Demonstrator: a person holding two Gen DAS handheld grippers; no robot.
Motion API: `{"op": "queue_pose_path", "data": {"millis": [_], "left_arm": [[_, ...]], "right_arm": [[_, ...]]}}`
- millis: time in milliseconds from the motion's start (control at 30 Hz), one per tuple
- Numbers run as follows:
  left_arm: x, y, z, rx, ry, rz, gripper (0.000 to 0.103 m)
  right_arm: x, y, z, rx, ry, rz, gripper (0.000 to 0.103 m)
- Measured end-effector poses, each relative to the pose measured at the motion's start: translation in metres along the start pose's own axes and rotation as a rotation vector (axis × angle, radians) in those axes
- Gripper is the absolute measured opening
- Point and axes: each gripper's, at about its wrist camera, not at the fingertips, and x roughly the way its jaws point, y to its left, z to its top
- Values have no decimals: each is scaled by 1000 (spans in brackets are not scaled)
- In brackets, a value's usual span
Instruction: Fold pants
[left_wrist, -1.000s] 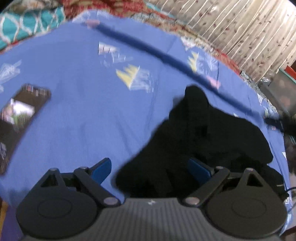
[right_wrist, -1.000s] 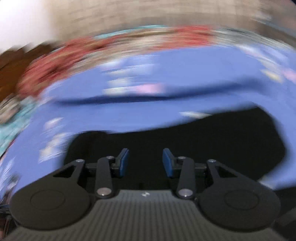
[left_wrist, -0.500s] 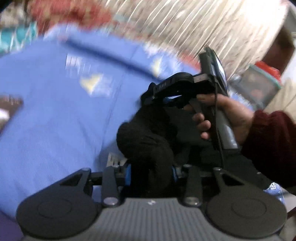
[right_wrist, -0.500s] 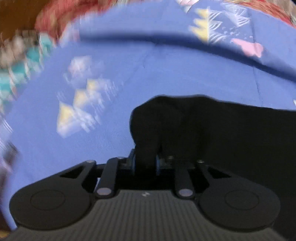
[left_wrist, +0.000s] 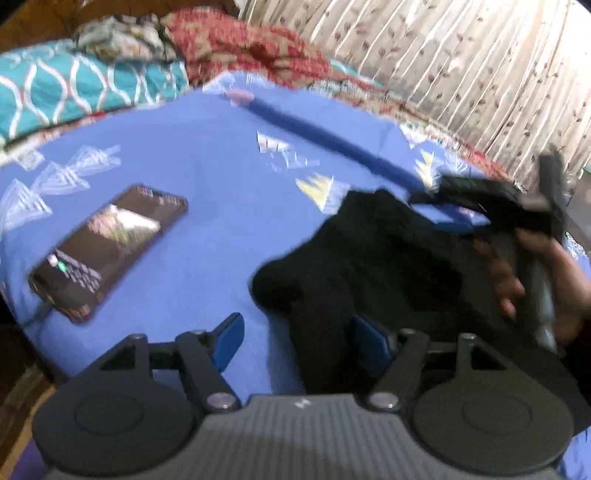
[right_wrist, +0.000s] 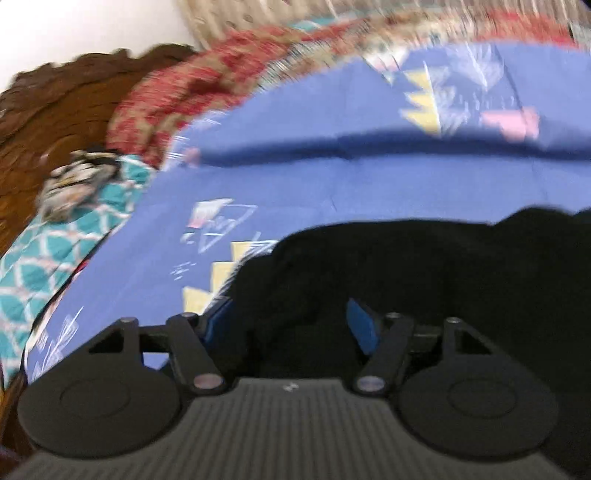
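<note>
While both sets of jaws are opening, the crumpled black fabric pants (left_wrist: 373, 266) lie bunched on the blue bedsheet printed with pale geometric shapes (left_wrist: 207, 155), toward its near right part in the left wrist view. The left gripper (left_wrist: 297, 341) stands with its blue pads apart; a dark fold of the pants lies between them, close against the right pad, well clear of the left one — no pinch is seen. The right gripper (right_wrist: 290, 325) likewise has its pads spread over the pants (right_wrist: 424, 273), cloth lying between them unpressed. In the left wrist view a person's hand (left_wrist: 532, 277) holds the right gripper's handle just right of the pants. Left of the pants, well apart, a black rectangular smartphone with a lit screen (left_wrist: 107, 251) rests on the bedsheet — its screen text is too blurred to read. No brand or label is legible.
</note>
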Motion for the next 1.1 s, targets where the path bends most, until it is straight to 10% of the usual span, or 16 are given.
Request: {"op": "queue_pose_path", "data": {"millis": [200, 333, 533, 700, 867, 900, 933, 1100], "left_arm": [[-13, -13, 34, -30, -122, -54, 67], [1, -41, 53, 48, -134, -94, 67], [57, -107, 60, 154, -56, -114, 68], [105, -158, 46, 183, 81, -84, 67], [133, -173, 35, 221, 138, 7, 67], [137, -170, 34, 215, 156, 26, 65], [140, -167, 35, 200, 174, 43, 64], [130, -144, 40, 120, 159, 43, 64]], "right_arm": [[-84, -87, -23, 100, -99, -131, 65], [-165, -179, -46, 292, -203, -369, 46], [-247, -311, -58, 635, -338, -580, 46], [-228, -384, -44, 773, -345, -532, 59], [-186, -408, -29, 797, -271, -461, 52], [-181, -405, -27, 771, -245, -458, 19], [-177, -398, -19, 736, -228, -465, 10], [-160, -294, 45, 303, -256, -307, 10]]}}
